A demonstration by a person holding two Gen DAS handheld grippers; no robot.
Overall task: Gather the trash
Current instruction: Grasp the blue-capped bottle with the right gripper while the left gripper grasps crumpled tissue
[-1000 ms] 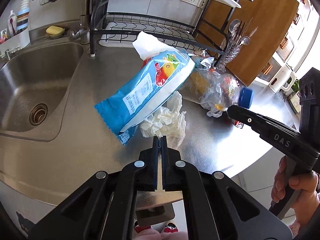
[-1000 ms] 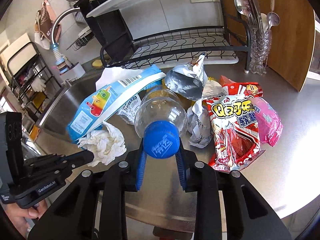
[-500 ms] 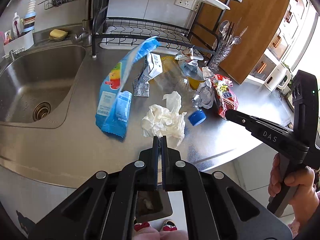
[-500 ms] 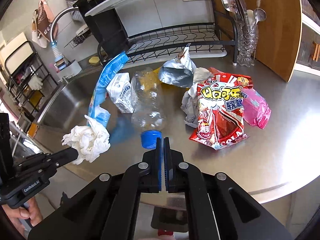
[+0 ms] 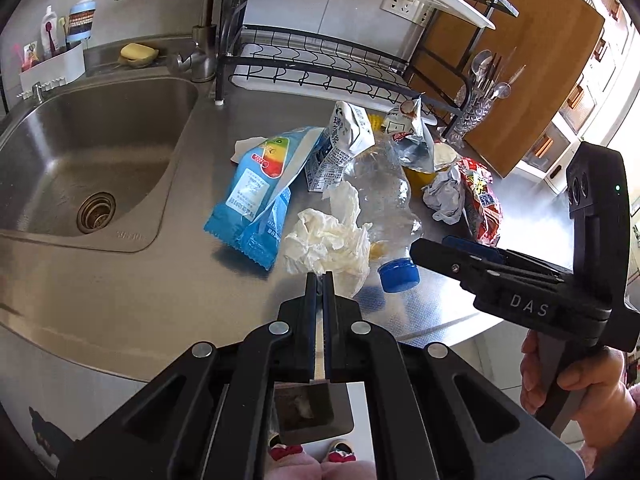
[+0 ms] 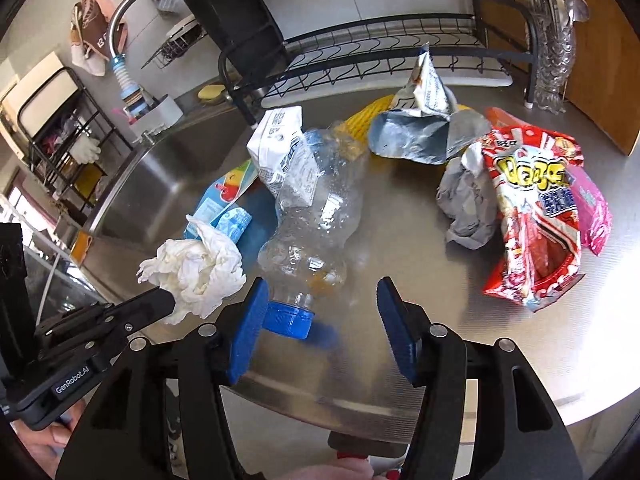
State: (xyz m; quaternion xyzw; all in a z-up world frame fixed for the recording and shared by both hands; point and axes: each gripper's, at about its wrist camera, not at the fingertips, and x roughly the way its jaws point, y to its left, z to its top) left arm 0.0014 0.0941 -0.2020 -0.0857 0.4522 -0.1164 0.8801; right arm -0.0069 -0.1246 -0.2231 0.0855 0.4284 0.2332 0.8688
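Note:
My left gripper (image 5: 320,278) is shut on a crumpled white tissue (image 5: 324,240) at the counter's front edge; the right wrist view shows the tissue (image 6: 196,268) bunched at that gripper's tip (image 6: 164,300). A crushed clear bottle (image 6: 316,216) lies on the steel counter (image 6: 400,360), its blue cap (image 6: 288,320) toward me. My right gripper (image 6: 320,296) is opening, its jaws wide. The cap sits beside the left blue pad, and nothing is pinched. A blue ice-lolly wrapper (image 5: 260,184) lies left of the bottle.
More litter lies behind: a milk carton (image 6: 280,148), a silver bag (image 6: 416,136), grey crumpled paper (image 6: 468,208), a red snack bag (image 6: 532,216) and a pink packet (image 6: 592,208). A sink (image 5: 80,140) is at the left, a dish rack (image 5: 320,68) behind, a cutlery holder (image 5: 476,108) at back right.
My right gripper had the bottle's cap between its jaws, then shut empty with the bottle down on the counter, and now stands wide. The blue wrapper fell from the raised bottle onto the counter.

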